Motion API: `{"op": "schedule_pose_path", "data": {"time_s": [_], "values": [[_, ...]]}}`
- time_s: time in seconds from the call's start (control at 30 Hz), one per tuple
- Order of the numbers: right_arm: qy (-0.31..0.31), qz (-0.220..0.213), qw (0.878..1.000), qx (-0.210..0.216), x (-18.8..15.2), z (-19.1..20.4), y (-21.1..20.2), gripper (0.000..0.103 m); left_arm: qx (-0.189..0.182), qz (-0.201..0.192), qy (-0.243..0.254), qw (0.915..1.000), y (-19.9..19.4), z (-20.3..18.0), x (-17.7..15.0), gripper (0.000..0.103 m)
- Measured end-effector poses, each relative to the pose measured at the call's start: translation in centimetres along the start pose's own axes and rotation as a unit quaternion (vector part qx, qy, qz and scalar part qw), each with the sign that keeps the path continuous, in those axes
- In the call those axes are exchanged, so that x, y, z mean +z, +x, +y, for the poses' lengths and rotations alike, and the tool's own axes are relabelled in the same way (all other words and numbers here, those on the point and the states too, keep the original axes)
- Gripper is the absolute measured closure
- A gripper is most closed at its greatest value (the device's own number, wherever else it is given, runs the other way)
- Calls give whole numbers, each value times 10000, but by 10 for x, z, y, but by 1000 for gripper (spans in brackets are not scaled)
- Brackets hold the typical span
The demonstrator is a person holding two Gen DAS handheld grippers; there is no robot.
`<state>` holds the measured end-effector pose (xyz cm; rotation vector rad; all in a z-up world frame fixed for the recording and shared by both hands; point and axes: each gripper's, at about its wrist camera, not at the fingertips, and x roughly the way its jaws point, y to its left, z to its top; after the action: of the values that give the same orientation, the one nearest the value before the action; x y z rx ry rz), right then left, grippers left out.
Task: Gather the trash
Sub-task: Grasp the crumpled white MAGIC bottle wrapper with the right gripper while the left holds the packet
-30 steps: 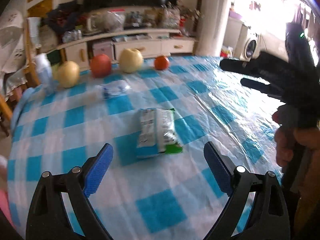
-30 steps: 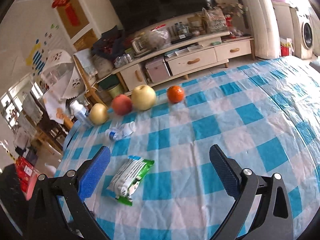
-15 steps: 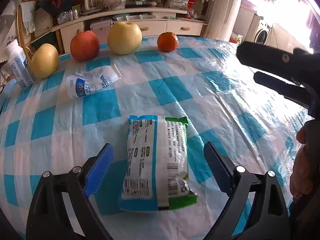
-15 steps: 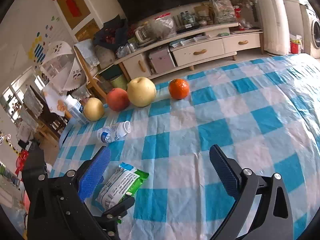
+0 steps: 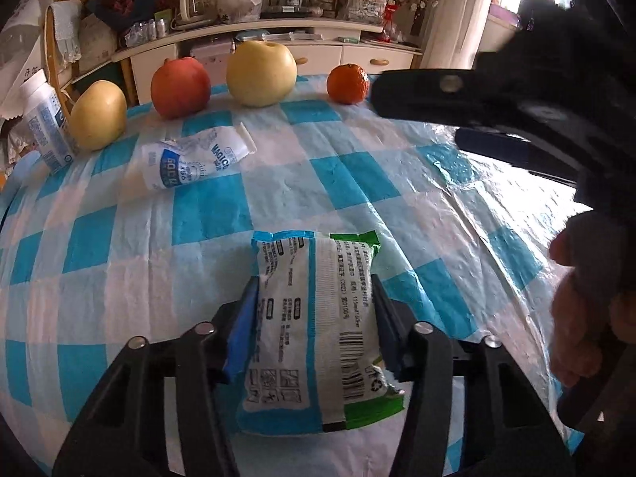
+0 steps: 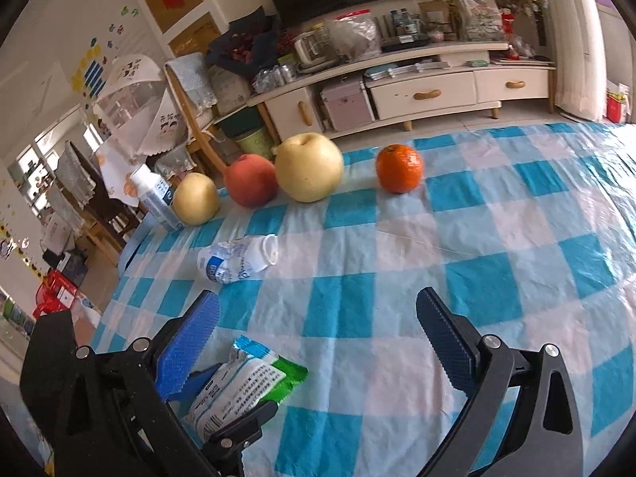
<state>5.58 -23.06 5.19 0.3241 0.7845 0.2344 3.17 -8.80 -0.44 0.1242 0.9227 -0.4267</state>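
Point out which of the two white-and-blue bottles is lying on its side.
It is the crumpled bottle lying out on the checked cloth, in front of the fruit. The other bottle stands tilted at the table's edge beside the small yellow pear.

tablecloth [image 5: 206,206]: blue-white checks | packet [image 5: 318,318]: white, blue, green | mandarin [image 5: 346,83]: orange
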Motion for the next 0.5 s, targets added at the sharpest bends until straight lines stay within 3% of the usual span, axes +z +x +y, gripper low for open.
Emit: {"op": "schedule_pose_path", "data": {"time_s": [0.23,0.5], "values": [[-247,287,9992,157,1,17,35,5,-45,-264,-386,9989,-29,26,-13,58],[-558,476,9967,335,5,52,68,5,179,-623,-934,9935,-67,77,-31,59]]}}
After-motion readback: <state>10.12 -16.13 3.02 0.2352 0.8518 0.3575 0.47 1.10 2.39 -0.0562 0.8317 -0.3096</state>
